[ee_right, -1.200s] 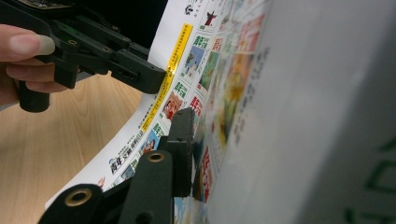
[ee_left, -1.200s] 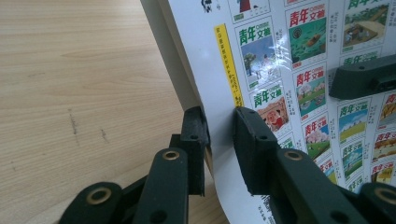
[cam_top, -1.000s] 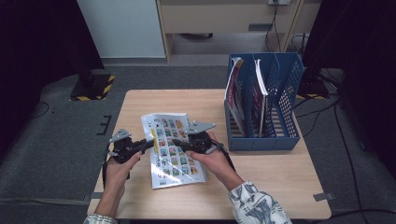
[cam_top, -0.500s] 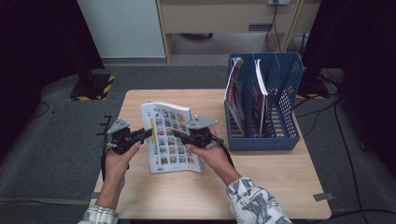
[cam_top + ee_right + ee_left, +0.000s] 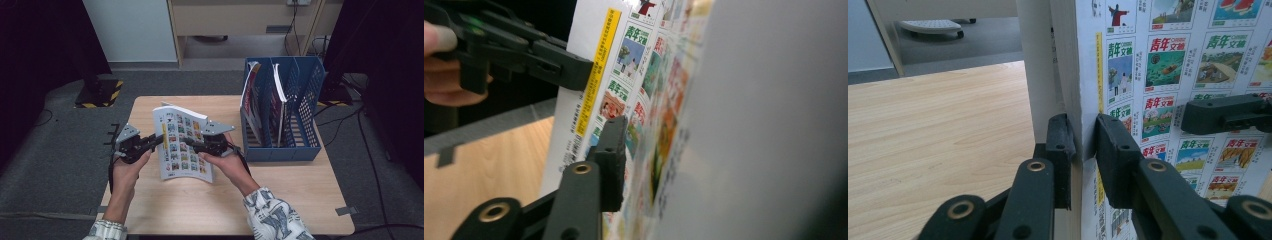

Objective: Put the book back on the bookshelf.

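Here the magazine (image 5: 181,145) stands nearly upright on the counter (image 5: 210,210), its lower edge touching the wood, well left of the blue rack (image 5: 300,120). The left gripper (image 5: 159,141) has its jaws clamped on the spine edge; in the left gripper view the two pads squeeze that edge (image 5: 1083,135) from both sides. The right gripper (image 5: 192,146) reaches onto the printed cover from the rack side. Its jaws have just been opening, and in the right gripper view one finger (image 5: 611,150) lies against the cover while the page blurs across the other side, so I cannot tell whether it pinches the sheets.

The magazine looks light, thin and floppy, with a glossy cover that could slide between the pads. The spine is its stiffest part and the safest hold; a grip on loose pages would probably let it sag or fan open. Holding it by two edges should keep it flat enough to steer into a narrow slot.

The rack has upright compartments. The one nearest the magazine holds a leaning red-and-white magazine (image 5: 250,95), the middle holds another with a white edge (image 5: 277,92), and the far one looks free.
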The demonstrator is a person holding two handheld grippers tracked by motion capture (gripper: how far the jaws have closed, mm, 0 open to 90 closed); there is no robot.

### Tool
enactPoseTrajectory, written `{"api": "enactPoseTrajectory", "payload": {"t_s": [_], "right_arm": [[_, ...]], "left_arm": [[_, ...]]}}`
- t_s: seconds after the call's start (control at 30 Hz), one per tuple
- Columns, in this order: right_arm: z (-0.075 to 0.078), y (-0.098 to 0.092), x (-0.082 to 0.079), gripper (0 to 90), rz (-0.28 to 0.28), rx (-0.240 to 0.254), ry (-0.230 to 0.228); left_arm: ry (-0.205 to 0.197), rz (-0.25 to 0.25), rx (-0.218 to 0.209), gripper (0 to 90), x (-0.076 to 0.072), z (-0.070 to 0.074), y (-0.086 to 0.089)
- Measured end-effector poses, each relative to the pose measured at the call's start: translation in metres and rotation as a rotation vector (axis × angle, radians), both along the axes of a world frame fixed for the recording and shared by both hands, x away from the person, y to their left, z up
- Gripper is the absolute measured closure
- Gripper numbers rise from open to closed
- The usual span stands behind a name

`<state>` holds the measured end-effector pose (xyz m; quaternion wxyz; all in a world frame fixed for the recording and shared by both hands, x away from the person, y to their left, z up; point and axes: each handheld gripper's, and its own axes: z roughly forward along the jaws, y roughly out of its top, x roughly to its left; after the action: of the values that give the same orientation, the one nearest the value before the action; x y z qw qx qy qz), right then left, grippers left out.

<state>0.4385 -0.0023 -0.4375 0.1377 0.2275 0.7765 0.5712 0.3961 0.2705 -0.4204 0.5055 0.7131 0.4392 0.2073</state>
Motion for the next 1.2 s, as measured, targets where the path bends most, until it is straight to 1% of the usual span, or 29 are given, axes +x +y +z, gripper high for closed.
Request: {"api": "enactPoseTrajectory", "payload": {"t_s": [0.03, 0.1, 0.17, 0.27, 0.33, 0.37, 0.4, 0.5, 0.53, 0.57, 0.6, 0.63, 0.67, 0.7, 0.73, 0.83, 0.9, 0.97, 1.03, 1.07, 1.1, 1.13, 1.17, 1.2], "right_arm": [[0.0, 0.0, 0.0, 62.7, 0.003, 0.008, 0.016], [0.001, 0.0, -0.001, 69.8, -0.008, -0.003, 0.003], [0.002, -0.001, 0.0, 70.9, -0.009, 0.003, 0.014], [0.001, -0.001, -0.002, 71.6, -0.016, 0.009, 0.007], [0.001, 0.0, -0.004, 72.2, -0.024, 0.014, -0.005], [0.001, 0.0, -0.005, 72.4, -0.025, 0.016, -0.008], [0.002, 0.0, -0.006, 72.7, -0.029, 0.022, -0.02], [0.005, 0.0, -0.009, 73.5, -0.033, 0.022, -0.058], [0.006, -0.001, -0.011, 73.6, -0.036, 0.017, -0.069], [0.006, -0.001, -0.011, 73.7, -0.034, 0.018, -0.073], [0.006, -0.002, -0.013, 73.8, -0.027, 0.018, -0.073], [0.006, -0.002, -0.014, 73.8, -0.024, 0.02, -0.074], [0.005, -0.002, -0.015, 73.8, -0.021, 0.017, -0.074], [0.004, -0.002, -0.017, 73.8, -0.018, 0.016, -0.075], [0.004, -0.002, -0.018, 73.7, -0.019, 0.013, -0.074], [0.001, -0.005, -0.019, 73.8, -0.023, 0.031, -0.07], [0.002, -0.007, -0.02, 73.8, -0.024, 0.04, -0.062], [0.002, -0.007, -0.02, 73.8, -0.026, 0.043, -0.062], [0.001, -0.006, -0.02, 73.8, -0.032, 0.043, -0.061], [0.002, -0.006, -0.019, 73.8, -0.035, 0.04, -0.056], [0.002, -0.006, -0.019, 73.8, -0.037, 0.041, -0.053], [0.002, -0.006, -0.019, 73.8, -0.037, 0.045, -0.051], [0.002, -0.007, -0.018, 73.8, -0.037, 0.048, -0.05], [0.002, -0.007, -0.019, 73.7, -0.038, 0.047, -0.051]], "left_arm": [[-0.001, -0.002, -0.002, 76.2, 0.0, 0.0, 0.0], [-0.004, -0.004, -0.005, 76.3, -0.001, 0.0, 0.0], [-0.005, -0.004, -0.003, 76.2, -0.002, 0.0, 0.0], [-0.006, -0.001, -0.012, 76.1, -0.002, -0.001, 0.001], [-0.011, 0.005, -0.014, 75.9, -0.001, -0.001, 0.001], [-0.01, 0.012, -0.025, 75.8, -0.001, -0.001, 0.002], [-0.015, 0.014, -0.031, 75.7, 0.0, -0.001, 0.002], [-0.03, 0.012, -0.029, 74.3, 0.003, -0.001, 0.002], [-0.028, 0.01, -0.032, 73.6, 0.003, -0.002, 0.002], [-0.025, 0.018, -0.038, 72.3, 0.004, -0.002, 0.002], [-0.032, 0.035, -0.032, 70.1, 0.004, -0.003, 0.003], [-0.035, 0.044, -0.039, 68.3, 0.004, -0.004, 0.003], [-0.032, 0.049, -0.049, 63.5, 0.003, -0.004, 0.005], [-0.034, 0.059, -0.048, 58.6, 0.001, -0.005, 0.006], [-0.037, 0.067, -0.035, 54.0, -0.002, -0.007, 0.007], [-0.04, 0.084, 0.008, 46.6, -0.014, -0.015, 0.012], [-0.028, 0.092, 0.023, 41.5, -0.021, -0.024, 0.017], [-0.014, 0.112, 0.021, 36.1, -0.026, -0.036, 0.022], [0.019, 0.114, 0.033, 29.0, -0.025, -0.046, 0.026], [0.028, 0.112, 0.043, 25.2, -0.024, -0.048, 0.027], [0.038, 0.113, 0.055, 23.5, -0.024, -0.051, 0.028], [0.049, 0.118, 0.056, 20.9, -0.023, -0.052, 0.029], [0.052, 0.12, 0.059, 19.2, -0.023, -0.054, 0.029], [0.052, 0.12, 0.071, 18.9, -0.023, -0.056, 0.029]]}}
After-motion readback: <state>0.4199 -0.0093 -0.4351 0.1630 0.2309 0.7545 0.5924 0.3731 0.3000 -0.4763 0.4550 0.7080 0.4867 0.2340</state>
